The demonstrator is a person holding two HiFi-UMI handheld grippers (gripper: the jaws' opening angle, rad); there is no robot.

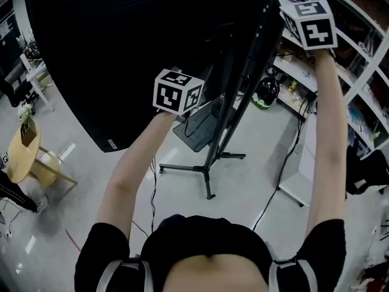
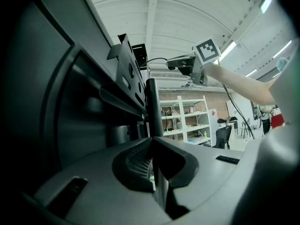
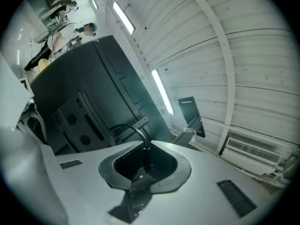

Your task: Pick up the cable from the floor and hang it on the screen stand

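Observation:
Both arms are raised behind the big black screen [image 1: 121, 53] on its wheeled stand [image 1: 209, 163]. My left gripper [image 1: 178, 92] is low beside the stand's pole. My right gripper [image 1: 310, 23] is higher, near the pole's top. In the right gripper view the jaws [image 3: 145, 146] are shut on a thin black cable [image 3: 133, 128] that arcs up and left toward the screen's back [image 3: 89, 93]. In the left gripper view the jaws [image 2: 151, 142] are shut with a dark strand, apparently the cable [image 2: 152, 107], rising from between them beside the mounting bracket [image 2: 124, 64]. More cable [image 2: 233, 102] hangs from the right gripper [image 2: 187, 67].
A black shelf [image 1: 200, 126] juts from the stand. White shelving [image 1: 358, 72] stands at the right with a dark helmet-like object [image 1: 265, 92] below it. A black lead [image 1: 285, 169] trails over the floor. A round wooden table [image 1: 21, 154] stands far left.

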